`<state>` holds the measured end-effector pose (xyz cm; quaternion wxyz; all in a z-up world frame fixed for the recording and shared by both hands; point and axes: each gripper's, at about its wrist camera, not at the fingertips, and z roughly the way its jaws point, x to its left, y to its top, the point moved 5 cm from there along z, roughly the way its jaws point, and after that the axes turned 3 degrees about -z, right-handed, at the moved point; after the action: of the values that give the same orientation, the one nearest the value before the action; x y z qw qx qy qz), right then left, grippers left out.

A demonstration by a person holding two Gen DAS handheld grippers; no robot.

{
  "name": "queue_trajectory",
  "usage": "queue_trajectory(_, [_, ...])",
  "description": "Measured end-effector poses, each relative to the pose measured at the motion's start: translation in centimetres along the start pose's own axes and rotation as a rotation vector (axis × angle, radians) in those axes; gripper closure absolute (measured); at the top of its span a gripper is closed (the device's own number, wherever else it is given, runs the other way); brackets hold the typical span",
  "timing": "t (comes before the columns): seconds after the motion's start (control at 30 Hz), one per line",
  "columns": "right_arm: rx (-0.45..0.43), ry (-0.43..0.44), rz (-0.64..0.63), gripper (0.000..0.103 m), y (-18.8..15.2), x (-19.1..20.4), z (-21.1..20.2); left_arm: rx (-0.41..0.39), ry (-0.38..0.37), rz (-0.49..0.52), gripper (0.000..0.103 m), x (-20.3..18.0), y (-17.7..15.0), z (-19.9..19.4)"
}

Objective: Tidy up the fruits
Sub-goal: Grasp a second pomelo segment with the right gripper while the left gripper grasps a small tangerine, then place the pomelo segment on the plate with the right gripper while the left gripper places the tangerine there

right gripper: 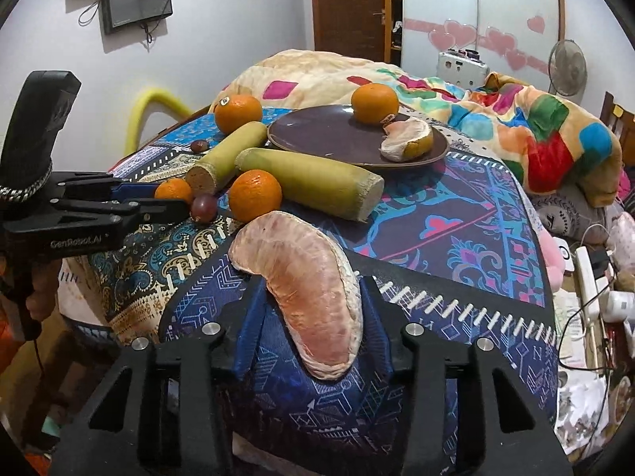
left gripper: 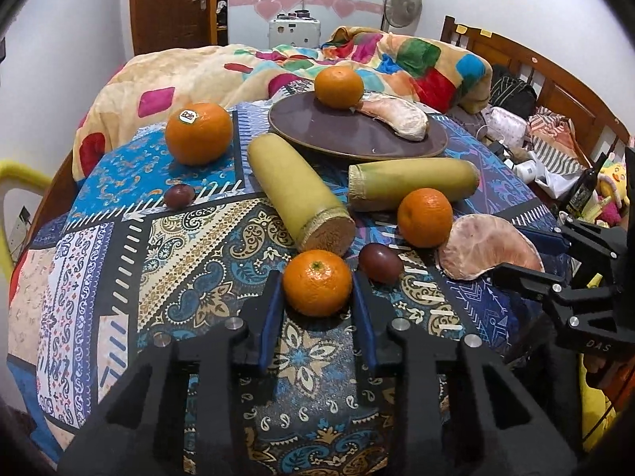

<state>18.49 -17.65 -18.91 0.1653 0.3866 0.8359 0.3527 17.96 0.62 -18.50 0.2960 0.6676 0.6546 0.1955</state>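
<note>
My left gripper (left gripper: 317, 279) is shut on a small orange (left gripper: 317, 287) that rests on the patterned cloth, with a blue pad against each side. My right gripper (right gripper: 313, 305) is shut on a pink peeled pomelo segment (right gripper: 305, 289) lying on the cloth; the left wrist view shows this segment (left gripper: 488, 246) at the right. A dark plate (left gripper: 357, 139) at the back holds an orange (left gripper: 339, 87) and another pomelo segment (left gripper: 397, 115). Loose on the cloth lie a big stickered orange (left gripper: 198, 133), another orange (left gripper: 424, 216), two yellow-green cane pieces (left gripper: 301, 194) (left gripper: 412, 186) and two dark round fruits (left gripper: 380, 262) (left gripper: 179, 196).
The cloth covers a raised round surface on a bed with a colourful quilt (left gripper: 397, 55) behind it. A wooden headboard (left gripper: 555, 75), a bottle (left gripper: 583, 190) and clutter lie to the right. A yellow chair back (right gripper: 158, 99) stands at the left.
</note>
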Motion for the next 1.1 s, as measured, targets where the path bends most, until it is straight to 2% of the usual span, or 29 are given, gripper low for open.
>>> queue_trajectory(0.4, [-0.037, -0.042, 0.069, 0.064, 0.1, -1.6, -2.2, -0.043, -0.010, 0.015, 0.069, -0.7, 0.0, -2.7])
queue_trajectory(0.73, [-0.128, -0.074, 0.059, 0.065, 2.7, -2.0, -4.9, -0.106, -0.015, 0.026, 0.069, -1.5, 2.0, -4.8])
queue_trajectory(1.1, [-0.197, -0.100, 0.080, 0.065, 6.0, -3.9, -4.9, -0.140, -0.014, 0.039, 0.069, -1.8, 5.3, -4.3])
